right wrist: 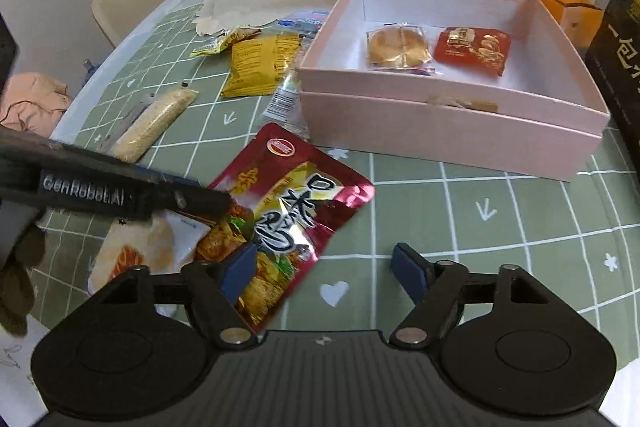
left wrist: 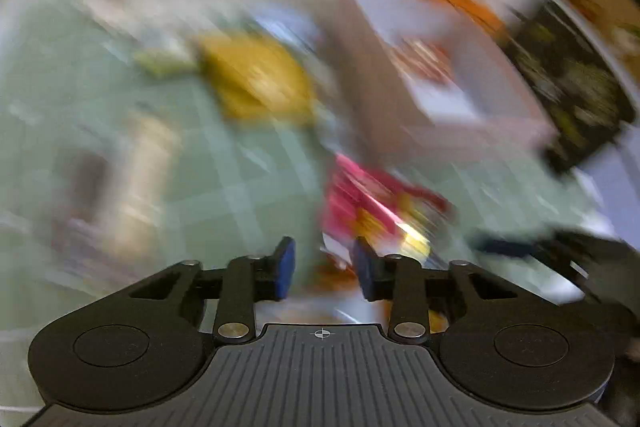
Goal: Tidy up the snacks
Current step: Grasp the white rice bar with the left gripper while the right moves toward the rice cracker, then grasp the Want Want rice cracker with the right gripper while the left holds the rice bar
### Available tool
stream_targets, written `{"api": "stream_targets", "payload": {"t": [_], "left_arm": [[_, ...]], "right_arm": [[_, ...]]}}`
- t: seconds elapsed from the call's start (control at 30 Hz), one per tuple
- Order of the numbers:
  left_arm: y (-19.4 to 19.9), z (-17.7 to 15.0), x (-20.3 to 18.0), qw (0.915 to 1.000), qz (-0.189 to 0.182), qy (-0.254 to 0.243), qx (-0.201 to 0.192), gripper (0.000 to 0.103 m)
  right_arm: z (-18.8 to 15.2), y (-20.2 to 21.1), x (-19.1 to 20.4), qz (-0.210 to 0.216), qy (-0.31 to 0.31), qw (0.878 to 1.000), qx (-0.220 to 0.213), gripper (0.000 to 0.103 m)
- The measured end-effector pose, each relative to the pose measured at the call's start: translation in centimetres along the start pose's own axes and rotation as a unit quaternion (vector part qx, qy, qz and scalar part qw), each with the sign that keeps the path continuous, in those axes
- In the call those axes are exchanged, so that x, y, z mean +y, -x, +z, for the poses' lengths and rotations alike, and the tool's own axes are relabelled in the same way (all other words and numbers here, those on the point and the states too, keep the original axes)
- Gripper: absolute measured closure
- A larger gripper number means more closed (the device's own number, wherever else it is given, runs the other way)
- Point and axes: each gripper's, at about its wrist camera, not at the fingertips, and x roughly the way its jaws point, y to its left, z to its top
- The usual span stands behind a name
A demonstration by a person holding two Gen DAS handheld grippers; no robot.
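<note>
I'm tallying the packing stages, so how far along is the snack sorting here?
Early on. Done: a round cake pack and a red packet lie in the pink box. In hand: the left gripper meets the red foil pouch; a firm grip is unclear. The right gripper is open and empty. Left: the yellow bag, the grain bar and the white packet.
</note>
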Motion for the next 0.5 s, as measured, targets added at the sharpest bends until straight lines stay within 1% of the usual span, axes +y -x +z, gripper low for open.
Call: {"api": "stream_targets", "payload": {"t": [0.03,0.07,0.1,0.17,0.23,0.27,0.3,0.37,0.4,0.43,0.5], "left_arm": [[0.8,0.4,0.5,0.9987,0.039,0.003,-0.034,0.067],[1.3,0.8,1.0,0.9962,0.065,0.005,-0.058,0.067],[1.5,1.3,1.7,0.9938,0.084,-0.002,-0.073,0.067],[0.6,1.9,2.3,0.9904,0.121,-0.036,-0.057,0.065],[-1.0,1.9,2.6,0.9832,0.165,-0.073,-0.027,0.064],[-1.6,1.8,2.7,0.9812,0.172,-0.086,-0.015,0.060],[-2.2,1.6,2.8,0.9803,0.174,-0.093,-0.005,0.060],[-2.5,1.4,2.9,0.9775,0.182,-0.106,-0.007,0.059],[-2.5,1.5,3.0,0.9781,0.181,-0.103,-0.008,0.059],[-2.5,1.6,3.2,0.9799,0.176,-0.094,-0.008,0.061],[-2.6,2.2,3.7,0.9860,0.153,-0.068,0.002,0.066]], "right_arm": [[0.0,-0.1,0.1,-0.001,-0.002,1.000,-0.001,0.021],[-0.1,-0.1,0.3,-0.004,-0.002,1.000,-0.001,0.020],[-0.2,-0.1,0.5,-0.009,0.001,1.000,-0.002,0.019],[-0.3,-0.2,0.9,-0.014,0.010,1.000,0.000,0.018],[-0.3,-0.3,1.3,-0.019,0.019,1.000,0.003,0.017],[-0.3,-0.4,1.4,-0.020,0.020,1.000,0.004,0.016],[-0.3,-0.3,1.4,-0.021,0.018,1.000,0.005,0.016],[-0.3,-0.3,1.2,-0.019,0.013,1.000,0.004,0.016],[-0.3,-0.2,1.1,-0.019,0.011,1.000,0.004,0.016],[-0.3,-0.2,1.1,-0.020,0.010,1.000,0.004,0.016],[-0.1,-0.3,1.3,-0.024,0.008,1.000,0.010,0.016]]}}
